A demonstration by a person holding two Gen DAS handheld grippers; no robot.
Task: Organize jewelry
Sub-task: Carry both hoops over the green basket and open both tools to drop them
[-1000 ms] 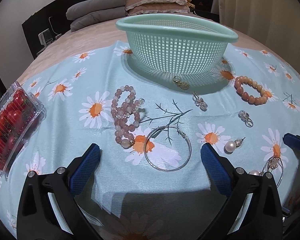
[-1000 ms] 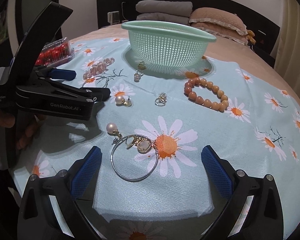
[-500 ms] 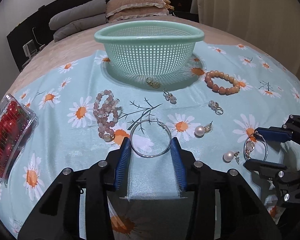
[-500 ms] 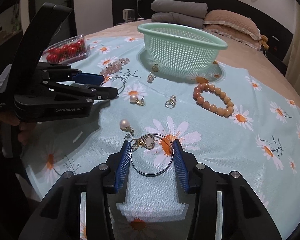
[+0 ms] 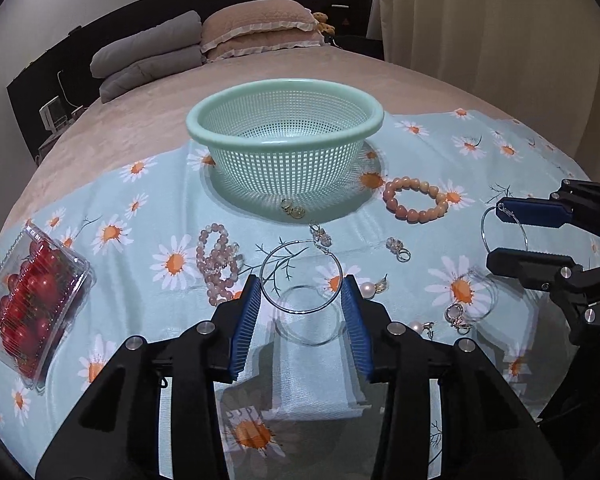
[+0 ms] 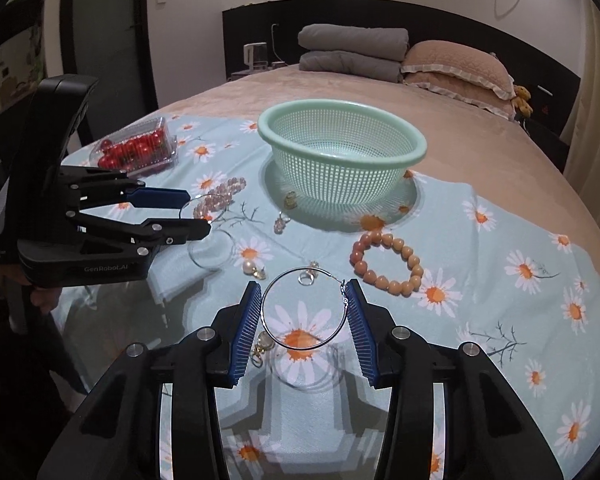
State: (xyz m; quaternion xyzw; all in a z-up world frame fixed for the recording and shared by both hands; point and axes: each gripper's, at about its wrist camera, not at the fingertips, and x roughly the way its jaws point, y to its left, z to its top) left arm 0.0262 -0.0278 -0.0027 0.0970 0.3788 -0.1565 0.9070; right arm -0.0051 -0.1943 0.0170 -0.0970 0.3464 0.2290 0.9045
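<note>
My left gripper [image 5: 301, 292] is shut on a silver hoop earring [image 5: 274, 300] and holds it above the cloth. My right gripper [image 6: 304, 308] is shut on a second silver hoop earring [image 6: 278, 342], also lifted; it shows from the side in the left wrist view [image 5: 516, 236]. A mint green mesh basket [image 5: 236, 142] stands behind, empty. On the daisy cloth lie an orange bead bracelet [image 5: 416, 212], a pink bead bracelet [image 5: 214, 264], pearl earrings [image 5: 368, 289] and several small charms.
A clear box of cherry tomatoes [image 5: 32, 300] lies at the cloth's left edge. The cloth covers a glass table set against a bed with pillows [image 5: 256, 32] and folded grey blankets [image 5: 148, 60]. A curtain hangs at the right.
Both grippers closed from wide open onto a hoop earring each, then lifted them off the cloth. The views rose and now look down into the basket.
</note>
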